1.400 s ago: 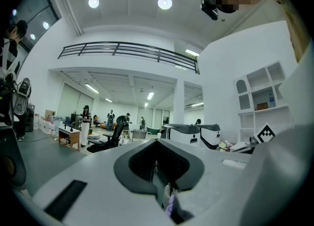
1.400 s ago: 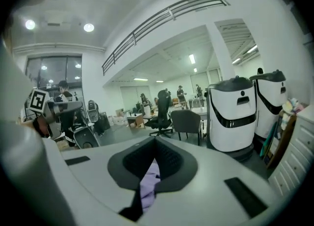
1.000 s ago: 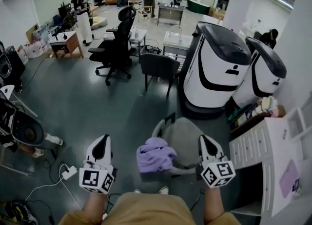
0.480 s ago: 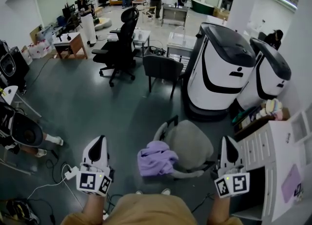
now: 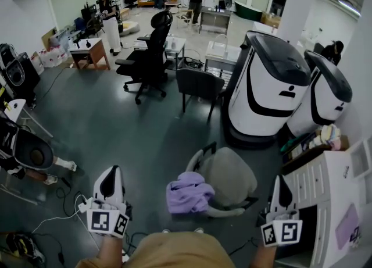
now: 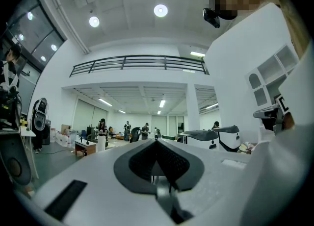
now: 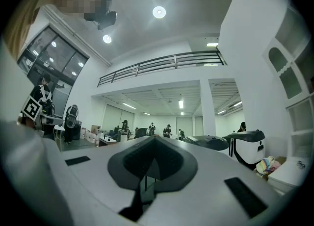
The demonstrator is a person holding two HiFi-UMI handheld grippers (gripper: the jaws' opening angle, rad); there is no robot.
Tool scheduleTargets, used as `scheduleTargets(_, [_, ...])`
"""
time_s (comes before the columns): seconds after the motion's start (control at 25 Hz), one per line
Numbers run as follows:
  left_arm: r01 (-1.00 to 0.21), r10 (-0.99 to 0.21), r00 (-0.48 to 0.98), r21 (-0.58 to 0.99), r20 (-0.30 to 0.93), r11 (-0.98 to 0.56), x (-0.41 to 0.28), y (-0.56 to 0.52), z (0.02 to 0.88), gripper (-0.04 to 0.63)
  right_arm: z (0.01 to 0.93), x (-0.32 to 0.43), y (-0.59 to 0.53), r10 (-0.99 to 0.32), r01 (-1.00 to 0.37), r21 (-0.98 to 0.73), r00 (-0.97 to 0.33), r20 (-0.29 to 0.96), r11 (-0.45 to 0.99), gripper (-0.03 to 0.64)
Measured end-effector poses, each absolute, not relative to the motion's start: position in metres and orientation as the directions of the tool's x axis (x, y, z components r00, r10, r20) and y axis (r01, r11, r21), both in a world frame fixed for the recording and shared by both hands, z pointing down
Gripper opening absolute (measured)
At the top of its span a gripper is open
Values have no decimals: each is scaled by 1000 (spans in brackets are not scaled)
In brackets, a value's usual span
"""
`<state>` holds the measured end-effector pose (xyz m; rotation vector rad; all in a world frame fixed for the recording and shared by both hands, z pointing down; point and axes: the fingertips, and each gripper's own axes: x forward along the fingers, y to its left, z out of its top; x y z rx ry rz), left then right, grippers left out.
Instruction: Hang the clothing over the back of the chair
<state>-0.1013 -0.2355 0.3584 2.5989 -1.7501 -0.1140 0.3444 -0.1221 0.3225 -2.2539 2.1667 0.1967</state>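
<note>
the purple clothing (image 5: 189,191) lies bunched on the near left edge of the grey chair (image 5: 231,172). the left gripper (image 5: 113,172) and right gripper (image 5: 282,184) are closed tight, holding nothing.

chair (image 5: 231,175) ahead, cabinet (image 5: 317,182) right, floor (image 5: 116,133) open left

Lilac clothing (image 5: 189,193), grey chair (image 5: 231,172), dark grey floor (image 5: 131,139)

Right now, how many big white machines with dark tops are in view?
2: one machine behind the grey chair, the other machine to its right. More may be hidden.
</note>
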Motion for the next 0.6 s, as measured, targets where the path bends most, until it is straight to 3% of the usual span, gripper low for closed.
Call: scheduleTargets(0.6, [-927, -928, 370, 55, -45, -372, -117, -235, 365, 3, 321, 309, -137, -995, -994, 106, -7, -96, -4, 3])
